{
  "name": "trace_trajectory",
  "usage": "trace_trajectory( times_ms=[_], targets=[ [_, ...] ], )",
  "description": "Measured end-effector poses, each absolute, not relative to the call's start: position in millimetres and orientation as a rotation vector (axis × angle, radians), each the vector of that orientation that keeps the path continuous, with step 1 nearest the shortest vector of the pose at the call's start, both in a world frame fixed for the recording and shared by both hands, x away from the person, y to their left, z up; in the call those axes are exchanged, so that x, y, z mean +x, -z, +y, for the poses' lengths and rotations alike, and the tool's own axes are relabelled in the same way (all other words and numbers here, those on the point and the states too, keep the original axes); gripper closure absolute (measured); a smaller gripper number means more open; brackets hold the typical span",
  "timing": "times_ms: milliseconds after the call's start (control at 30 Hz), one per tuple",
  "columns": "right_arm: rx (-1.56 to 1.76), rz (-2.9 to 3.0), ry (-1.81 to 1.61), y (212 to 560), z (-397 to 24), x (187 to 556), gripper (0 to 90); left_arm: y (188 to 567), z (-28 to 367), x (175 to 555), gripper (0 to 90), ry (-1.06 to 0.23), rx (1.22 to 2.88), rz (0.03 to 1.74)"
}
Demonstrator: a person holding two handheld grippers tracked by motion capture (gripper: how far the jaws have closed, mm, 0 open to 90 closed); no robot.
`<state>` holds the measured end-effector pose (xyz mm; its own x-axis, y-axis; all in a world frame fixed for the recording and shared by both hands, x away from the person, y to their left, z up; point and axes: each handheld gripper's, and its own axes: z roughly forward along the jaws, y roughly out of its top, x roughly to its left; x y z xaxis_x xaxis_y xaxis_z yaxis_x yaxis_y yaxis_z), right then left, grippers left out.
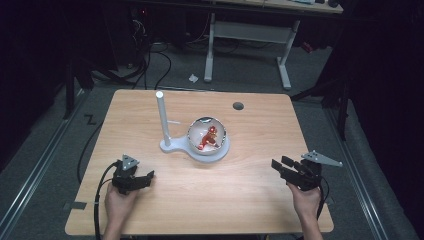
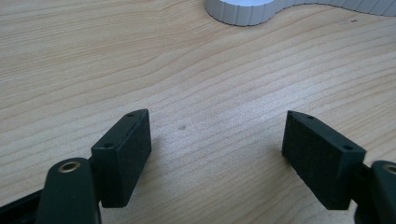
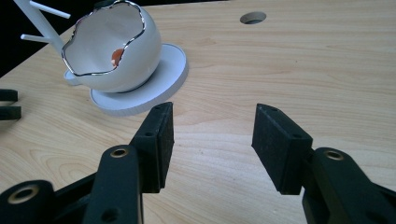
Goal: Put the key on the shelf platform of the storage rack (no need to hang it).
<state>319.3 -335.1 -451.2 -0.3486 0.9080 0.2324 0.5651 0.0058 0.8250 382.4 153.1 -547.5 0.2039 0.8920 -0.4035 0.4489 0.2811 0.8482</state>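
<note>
High view shows a red figure [image 1: 208, 138] inside the eggshell bowl [image 1: 207, 135]; both left gripper [image 2: 217, 156] and right gripper [image 3: 212, 142] stand spread, pinching nothing, above bare table [image 1: 240, 185].

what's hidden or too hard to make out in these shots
- Red thing in the eggshell-shaped bowl: too small in the high view to identify; in the right gripper view the bowl's wall hides all but an orange sliver.
- White post: cut off by the top-left edge in the right gripper view.
- White base: cut off by the top edge in the left gripper view.
- Left gripper jaws: too small and dark in the high view.
</note>
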Motion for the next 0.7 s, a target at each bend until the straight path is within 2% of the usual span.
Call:
trace_trajectory(
  times_ms=[700],
  targets=[
    [1.510,1.991,-1.241,475,-313,330,48.8,548,153,382,24.3,-0.497,1.346,1.419]
  ],
)
